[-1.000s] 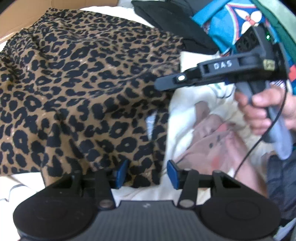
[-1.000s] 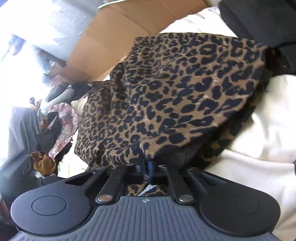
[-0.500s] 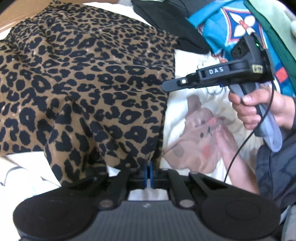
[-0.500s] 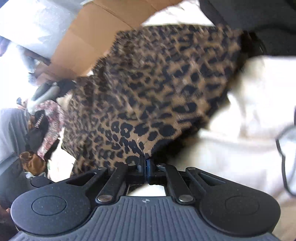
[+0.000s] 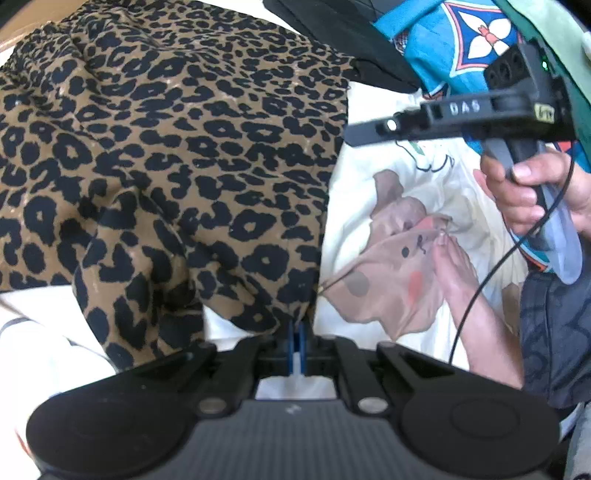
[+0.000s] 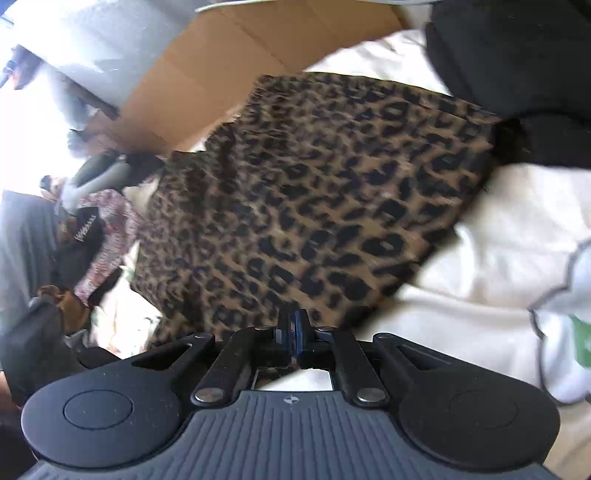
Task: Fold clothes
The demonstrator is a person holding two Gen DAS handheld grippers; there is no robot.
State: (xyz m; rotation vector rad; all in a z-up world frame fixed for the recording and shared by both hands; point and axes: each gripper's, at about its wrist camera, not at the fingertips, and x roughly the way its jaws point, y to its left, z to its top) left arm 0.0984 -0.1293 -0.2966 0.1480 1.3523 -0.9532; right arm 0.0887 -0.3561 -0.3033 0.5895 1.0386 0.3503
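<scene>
Left wrist view is showing the leopard-print garment sprawling over the left and middle of a white bedsheet, rumpled, with its near edge bunching down into the left gripper, whose blue pads are pinching together on that hem. Over on the right, the right gripper is reaching in from the side, gripped by a hand; in its own view the right gripper is also clamping shut on the leopard-print garment at the near edge.

My take: both claws are holding edge fabric, so the trick is keeping the span between them taut and level, or the fold is going to come out crooked. Whether this is a spread-out or a fold-over, I can't tell.

Stuff crowding in: a cardboard box at the far left, a black garment at the far edge, a blue patterned cloth far right, and a bare foot resting on the sheet's bear print, right beside the garment's right edge.
</scene>
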